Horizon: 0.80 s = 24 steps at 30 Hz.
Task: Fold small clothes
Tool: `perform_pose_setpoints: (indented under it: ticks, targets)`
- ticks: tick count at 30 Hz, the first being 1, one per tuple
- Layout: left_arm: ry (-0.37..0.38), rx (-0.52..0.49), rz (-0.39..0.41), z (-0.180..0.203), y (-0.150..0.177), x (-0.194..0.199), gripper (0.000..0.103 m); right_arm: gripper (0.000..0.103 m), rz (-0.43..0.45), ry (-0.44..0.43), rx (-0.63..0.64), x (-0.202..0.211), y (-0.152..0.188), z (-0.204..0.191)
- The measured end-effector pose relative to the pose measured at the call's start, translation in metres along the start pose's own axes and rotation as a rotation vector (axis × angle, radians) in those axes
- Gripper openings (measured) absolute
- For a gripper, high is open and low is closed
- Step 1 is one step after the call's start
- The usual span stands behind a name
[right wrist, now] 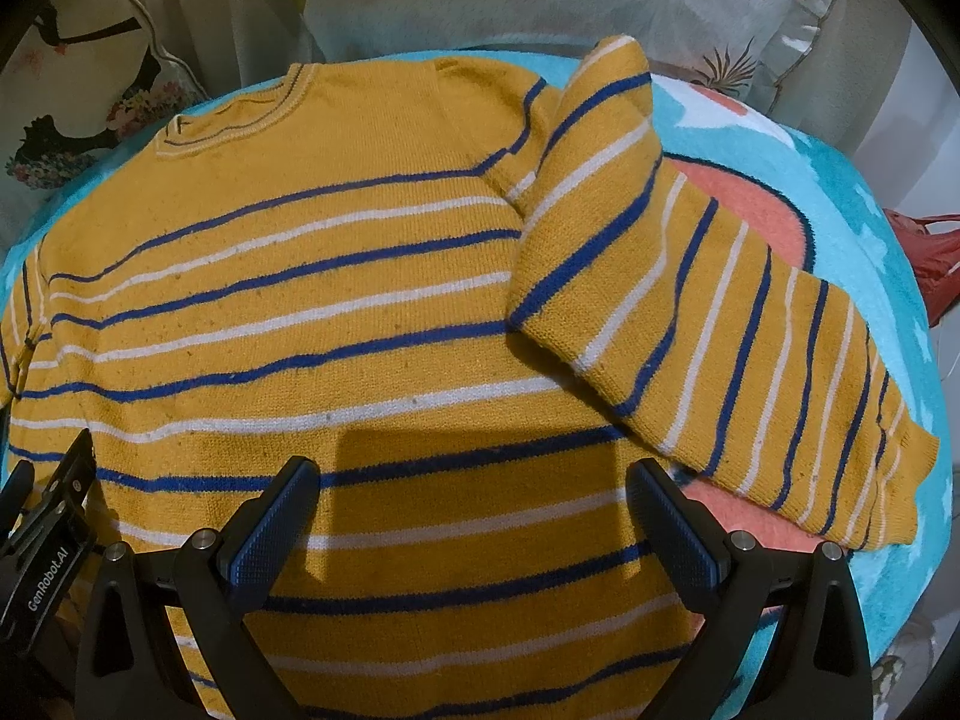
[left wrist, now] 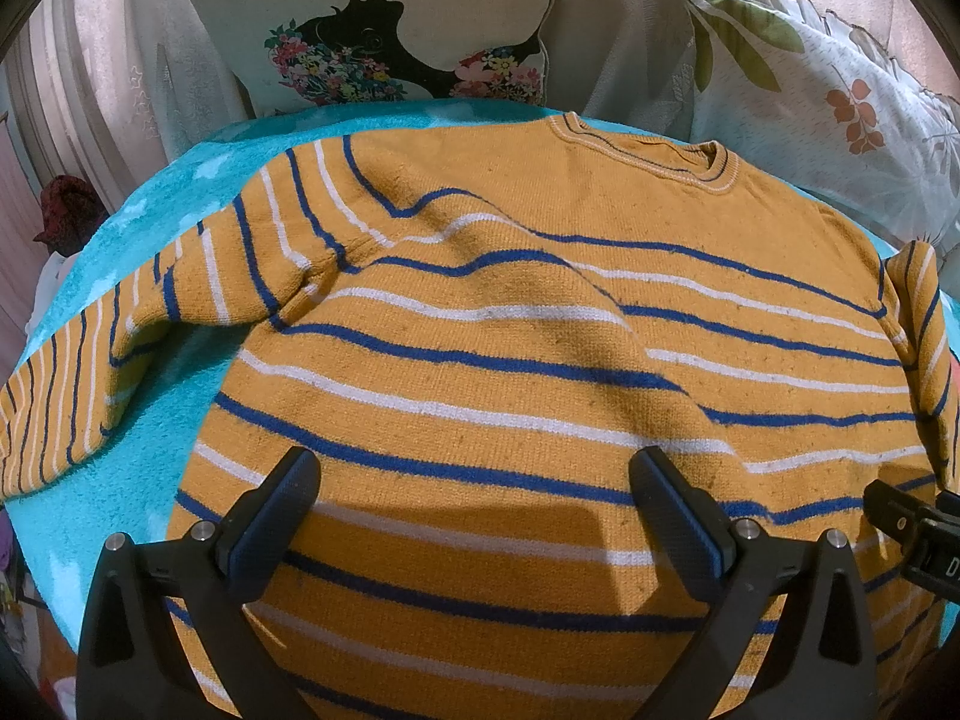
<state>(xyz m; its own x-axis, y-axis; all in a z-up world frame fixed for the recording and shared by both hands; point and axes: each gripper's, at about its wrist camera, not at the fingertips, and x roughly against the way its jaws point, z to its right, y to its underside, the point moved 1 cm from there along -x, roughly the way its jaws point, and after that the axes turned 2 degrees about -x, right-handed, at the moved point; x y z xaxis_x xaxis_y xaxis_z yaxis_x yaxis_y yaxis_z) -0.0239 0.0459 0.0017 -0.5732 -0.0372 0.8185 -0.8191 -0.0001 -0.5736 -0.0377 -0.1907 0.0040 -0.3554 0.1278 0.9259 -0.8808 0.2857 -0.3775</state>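
Observation:
A mustard-yellow sweater (left wrist: 510, 312) with blue and white stripes lies flat on a turquoise blanket (left wrist: 150, 228), collar at the far side. Its left sleeve (left wrist: 78, 372) stretches out to the left. In the right wrist view the sweater (right wrist: 288, 300) fills the middle and its right sleeve (right wrist: 690, 312) lies bent, with the upper part folded over the body's edge. My left gripper (left wrist: 474, 480) is open and empty above the lower body. My right gripper (right wrist: 474, 486) is open and empty above the lower hem area. Each gripper shows at the other view's edge.
Printed pillows (left wrist: 390, 30) and a leaf-patterned pillow (left wrist: 810, 90) stand behind the blanket. A pink patch of the blanket (right wrist: 750, 222) lies under the right sleeve. A red bag (right wrist: 936, 258) sits off the right edge.

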Motion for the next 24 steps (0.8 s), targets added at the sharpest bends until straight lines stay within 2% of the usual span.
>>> perform_pose_setpoints:
  ticks: [8, 12, 15, 17, 19, 20, 21, 22, 24]
  targets:
    - [0.001, 0.002, -0.002, -0.002, -0.001, 0.000, 0.103, 0.103, -0.060, -0.018, -0.004, -0.007, -0.015, 0.003]
    - [-0.001, -0.002, -0.019, -0.002, -0.003, -0.001, 0.103, 0.103, 0.006, -0.031, 0.013, -0.007, -0.015, 0.004]
    - [0.004, -0.014, -0.092, -0.003, -0.012, -0.001, 0.103, 0.103, 0.072, -0.034, 0.016, -0.007, -0.010, 0.005]
    - [0.039, 0.002, -0.105, -0.006, -0.017, 0.009, 0.097, 0.103, 0.099, -0.043, 0.042, -0.007, -0.010, 0.005]
    - [0.067, 0.016, -0.083, -0.009, -0.021, 0.025, 0.096, 0.098, 0.084, -0.088, 0.054, -0.003, -0.013, 0.013]
    - [0.075, 0.017, -0.054, -0.010, -0.023, 0.036, 0.096, 0.089, 0.086, -0.116, 0.042, 0.003, -0.013, 0.019]
    - [0.072, 0.010, -0.025, -0.011, -0.025, 0.047, 0.096, 0.085, 0.097, -0.167, 0.023, 0.013, -0.012, 0.029]
    - [0.067, 0.004, -0.007, -0.011, -0.025, 0.055, 0.096, 0.085, 0.112, -0.206, 0.007, 0.025, -0.010, 0.042]
    - [0.065, 0.006, 0.012, -0.013, -0.026, 0.065, 0.096, 0.085, 0.150, -0.205, -0.013, 0.044, -0.005, 0.075]
